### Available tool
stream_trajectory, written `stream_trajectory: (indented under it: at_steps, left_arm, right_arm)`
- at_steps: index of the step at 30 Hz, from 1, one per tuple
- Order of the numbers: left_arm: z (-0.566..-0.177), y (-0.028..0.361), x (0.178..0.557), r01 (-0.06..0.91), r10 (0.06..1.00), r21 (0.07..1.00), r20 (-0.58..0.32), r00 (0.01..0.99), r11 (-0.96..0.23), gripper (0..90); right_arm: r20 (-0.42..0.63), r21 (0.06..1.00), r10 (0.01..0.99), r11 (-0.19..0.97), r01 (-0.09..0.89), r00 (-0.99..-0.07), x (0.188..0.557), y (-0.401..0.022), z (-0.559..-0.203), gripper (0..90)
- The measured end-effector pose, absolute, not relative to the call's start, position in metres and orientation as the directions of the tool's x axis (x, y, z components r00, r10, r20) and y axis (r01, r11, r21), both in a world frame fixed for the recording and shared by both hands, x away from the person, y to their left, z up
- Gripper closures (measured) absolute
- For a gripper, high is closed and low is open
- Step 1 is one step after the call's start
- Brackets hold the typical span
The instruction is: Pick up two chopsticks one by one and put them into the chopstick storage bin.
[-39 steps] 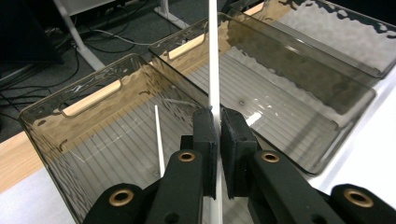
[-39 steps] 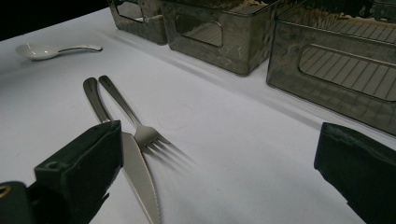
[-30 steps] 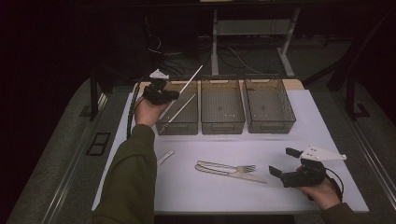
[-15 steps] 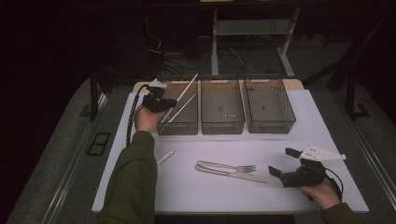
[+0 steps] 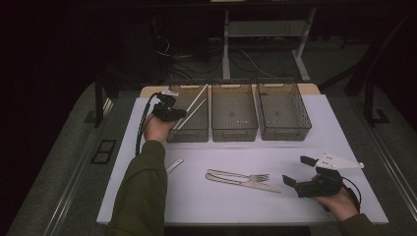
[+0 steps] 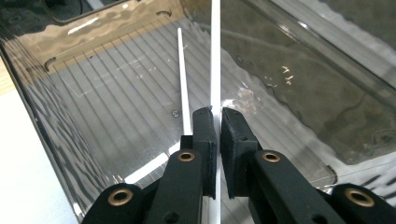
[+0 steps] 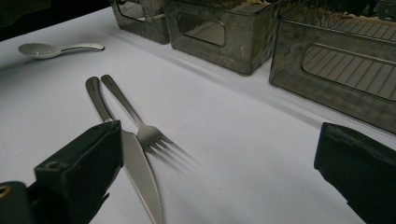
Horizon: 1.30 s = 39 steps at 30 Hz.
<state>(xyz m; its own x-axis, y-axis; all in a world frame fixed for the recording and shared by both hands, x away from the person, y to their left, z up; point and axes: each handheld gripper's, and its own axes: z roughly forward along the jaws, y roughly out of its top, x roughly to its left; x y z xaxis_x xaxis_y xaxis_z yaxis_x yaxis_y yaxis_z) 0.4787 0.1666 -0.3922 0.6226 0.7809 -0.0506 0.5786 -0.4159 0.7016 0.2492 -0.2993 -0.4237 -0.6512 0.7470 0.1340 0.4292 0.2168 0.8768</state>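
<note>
1. At the far left of the white table [image 5: 236,206], my left gripper [image 5: 173,113] hangs over the leftmost of 3 clear bins [image 5: 189,132]. Its jaws are clamped on a white chopstick [image 5: 196,98].
2. Against the picture from 1 second ago, this hand sits lower. The chopstick then stuck up high above the bin's far edge; its tip is now down near the rim, and it slants across the bin.
3. In the left gripper view the held chopstick [image 6: 215,56] runs straight up from between my 2 black jaws, which are pressed together on it. A second white chopstick [image 6: 183,79] lies just beside it on the bin's ribbed floor [image 6: 116,102].
4. On the table just right of my left sleeve lies a small white spoon [image 5: 173,165]. It has not moved.
5. Near the middle front of the table a fork [image 5: 241,175] and a knife [image 5: 246,183] lie side by side, touching, handles to the left. Both lie as they did before.
6. The middle bin [image 5: 234,132] and the right bin [image 5: 284,132] stand in a row with the first one.
7. At the far right, my right gripper [image 5: 298,171] rests on the table with its jaws wide apart, holding nothing. It has stayed in place. In its own view the knife [image 7: 140,172] passes just beside its left jaw.
</note>
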Motion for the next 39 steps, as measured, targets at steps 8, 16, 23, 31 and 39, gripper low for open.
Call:
stream_trajectory:
  at_steps: [8, 16, 23, 31, 39]
  left_arm:
    - [-0.396, 0.163, 0.479, 0.583, 0.778, 0.678, -0.026, 0.627, -0.448, 82.6]
    - [-0.386, 0.165, 0.475, 0.550, 0.774, 0.715, -0.019, 0.633, -0.431, 79.1]
    - [-0.371, 0.163, 0.465, 0.520, 0.752, 0.744, -0.037, 0.658, -0.419, 72.5]
    - [-0.350, 0.158, 0.445, 0.493, 0.712, 0.779, -0.086, 0.697, -0.388, 58.8]
    - [-0.334, 0.155, 0.417, 0.455, 0.680, 0.810, -0.096, 0.727, -0.371, 49.8]
  right_arm:
    - [0.133, 0.878, 0.746, 0.216, 0.426, -0.653, 0.249, -0.299, -0.424, 1.4]
    - [0.131, 0.878, 0.744, 0.219, 0.425, -0.655, 0.249, -0.299, -0.424, 1.4]
    - [0.131, 0.877, 0.745, 0.220, 0.427, -0.654, 0.249, -0.299, -0.424, 1.4]
    - [0.127, 0.877, 0.744, 0.225, 0.425, -0.656, 0.249, -0.298, -0.424, 1.4]
    - [0.125, 0.879, 0.746, 0.222, 0.422, -0.654, 0.249, -0.298, -0.423, 1.4]
